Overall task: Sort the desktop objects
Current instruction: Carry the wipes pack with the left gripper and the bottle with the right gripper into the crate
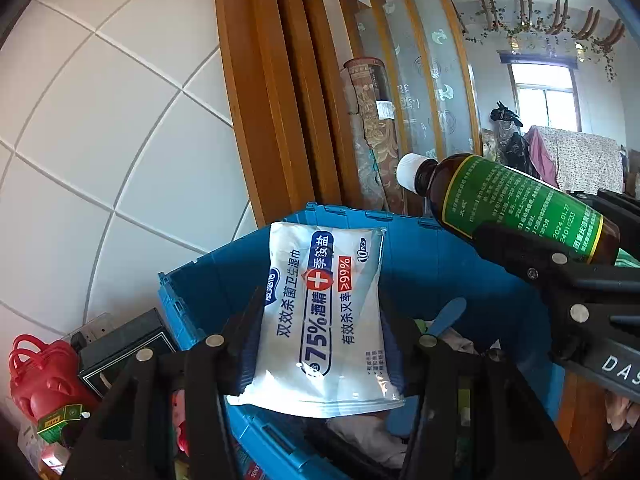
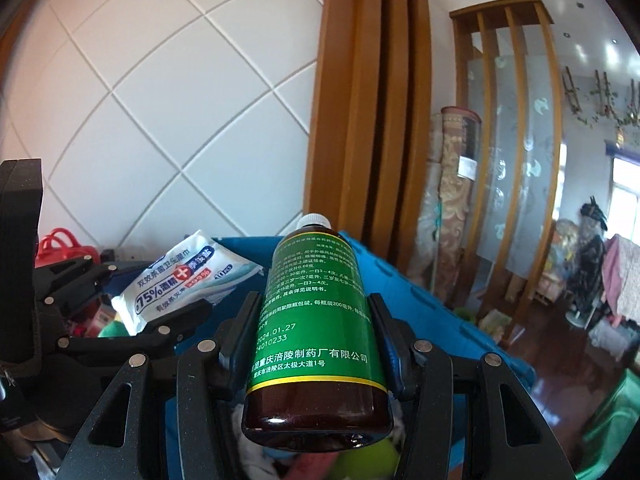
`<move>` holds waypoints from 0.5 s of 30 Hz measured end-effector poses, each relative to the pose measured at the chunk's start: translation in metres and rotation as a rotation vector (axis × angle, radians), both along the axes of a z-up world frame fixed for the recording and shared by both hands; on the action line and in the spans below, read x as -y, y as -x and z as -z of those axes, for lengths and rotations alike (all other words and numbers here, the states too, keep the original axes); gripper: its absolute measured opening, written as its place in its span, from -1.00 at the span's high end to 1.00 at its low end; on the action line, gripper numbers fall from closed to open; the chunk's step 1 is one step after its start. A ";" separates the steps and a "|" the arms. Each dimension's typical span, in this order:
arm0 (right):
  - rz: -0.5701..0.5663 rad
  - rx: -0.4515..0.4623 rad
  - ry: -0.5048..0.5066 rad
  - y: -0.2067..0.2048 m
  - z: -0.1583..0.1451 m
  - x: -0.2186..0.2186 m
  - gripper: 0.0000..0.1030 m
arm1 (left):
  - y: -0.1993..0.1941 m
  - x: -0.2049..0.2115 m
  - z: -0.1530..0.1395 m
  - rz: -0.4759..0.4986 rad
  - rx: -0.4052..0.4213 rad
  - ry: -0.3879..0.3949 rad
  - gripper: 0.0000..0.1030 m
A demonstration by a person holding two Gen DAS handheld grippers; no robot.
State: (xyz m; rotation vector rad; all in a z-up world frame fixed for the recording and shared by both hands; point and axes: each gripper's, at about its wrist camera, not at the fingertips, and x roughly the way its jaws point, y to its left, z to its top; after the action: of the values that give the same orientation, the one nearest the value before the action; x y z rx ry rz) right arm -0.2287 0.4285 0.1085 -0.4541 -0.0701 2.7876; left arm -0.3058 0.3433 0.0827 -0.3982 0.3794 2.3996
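Left wrist view: left gripper clamps a white wipes pack across its width, fingers closed on it about mid-pack, pack upright and hanging over the open blue crate. The right gripper comes in from the right with a brown bottle, white cap pointing left, also above the crate. Step in hand looks like dropping both items into the crate; to do it well, bring each one lower and well inside the rim before letting go, one at a time so pack and bottle don't knock each other, bottle laid down rather than dropped from height. Crate contents here: pale cloth and mixed small things at the bottom, mostly hidden behind the fingers; can't tell more. A red basket and a dark box sit left of the crate, outside it. Right wrist view: right gripper has fingers pressed on both sides of the bottle at its green label, base toward the camera, cap away. The wipes pack shows to the left in the left gripper. The crate sits below and beyond the bottle; inside, white cloth and something yellow-green, blurred.
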 end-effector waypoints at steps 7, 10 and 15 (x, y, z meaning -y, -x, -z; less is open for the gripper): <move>0.074 -0.034 0.052 0.010 -0.004 -0.044 -0.85 | 0.019 -0.026 0.003 -0.112 0.034 0.026 -0.34; 0.069 -0.036 0.051 0.012 -0.003 -0.047 -0.87 | 0.018 -0.025 0.006 -0.144 0.025 0.022 -0.49; 0.051 -0.038 0.066 0.009 0.002 -0.048 -0.93 | 0.016 -0.021 0.011 -0.160 0.038 0.017 -0.50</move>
State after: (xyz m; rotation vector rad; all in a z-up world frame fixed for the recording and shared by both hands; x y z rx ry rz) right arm -0.2376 0.4770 0.1066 -0.4128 0.0418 2.7535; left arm -0.3220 0.3642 0.0717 -0.4979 0.3635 2.5418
